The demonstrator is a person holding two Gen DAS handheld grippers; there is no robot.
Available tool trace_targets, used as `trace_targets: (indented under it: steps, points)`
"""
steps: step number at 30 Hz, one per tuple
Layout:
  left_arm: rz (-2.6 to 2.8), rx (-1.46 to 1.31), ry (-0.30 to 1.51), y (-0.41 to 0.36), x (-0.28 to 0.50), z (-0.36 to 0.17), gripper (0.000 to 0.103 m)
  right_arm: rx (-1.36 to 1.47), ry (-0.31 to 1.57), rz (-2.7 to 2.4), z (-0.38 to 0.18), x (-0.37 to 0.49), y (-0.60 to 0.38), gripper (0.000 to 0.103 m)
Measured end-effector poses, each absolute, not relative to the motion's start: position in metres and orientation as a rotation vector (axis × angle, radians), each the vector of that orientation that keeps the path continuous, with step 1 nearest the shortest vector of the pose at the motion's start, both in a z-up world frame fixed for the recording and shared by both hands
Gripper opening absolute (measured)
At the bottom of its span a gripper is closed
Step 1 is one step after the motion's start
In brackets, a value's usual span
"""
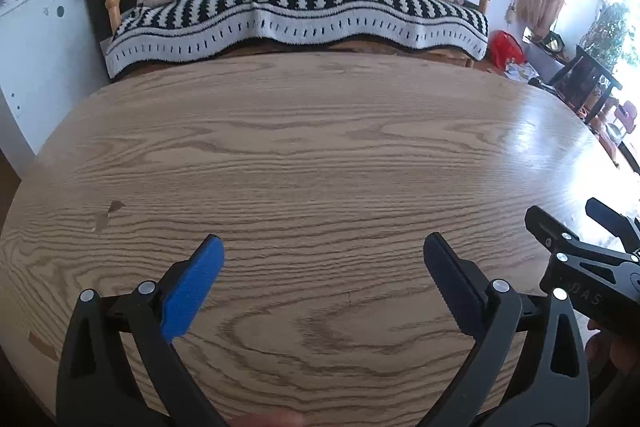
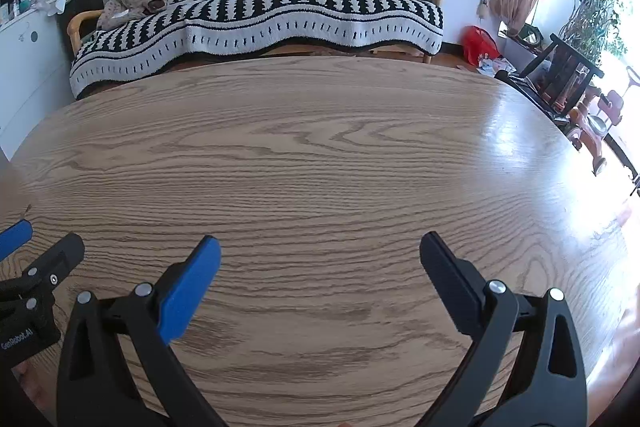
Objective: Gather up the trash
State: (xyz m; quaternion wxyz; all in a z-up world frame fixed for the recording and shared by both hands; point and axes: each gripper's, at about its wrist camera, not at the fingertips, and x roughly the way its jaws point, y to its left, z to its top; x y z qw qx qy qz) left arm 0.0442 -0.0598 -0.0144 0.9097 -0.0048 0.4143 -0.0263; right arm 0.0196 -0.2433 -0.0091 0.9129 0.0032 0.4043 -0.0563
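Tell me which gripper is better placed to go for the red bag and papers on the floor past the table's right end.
Right, probably. The right gripper sits nearer the table's right end, where the red bag and papers lie; both grippers are open and empty.

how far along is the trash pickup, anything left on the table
Done, or not begun: the wooden table shows no trash on the part in view, only small marks. In hand: nothing; the left tongs and right tongs are both open and empty above it. Left: possibly the scattered papers on the floor by the red bag; no bin is visible.
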Motion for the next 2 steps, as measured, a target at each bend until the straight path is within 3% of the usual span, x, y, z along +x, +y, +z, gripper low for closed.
trace_targets:
  steps: [2]
  points:
    - [-0.035,-0.005,0.860,-0.0571,0.0464,-0.0151,0.097,0.008,0.834,-0.115,-0.0096,0.0195,-0.2434,0.096]
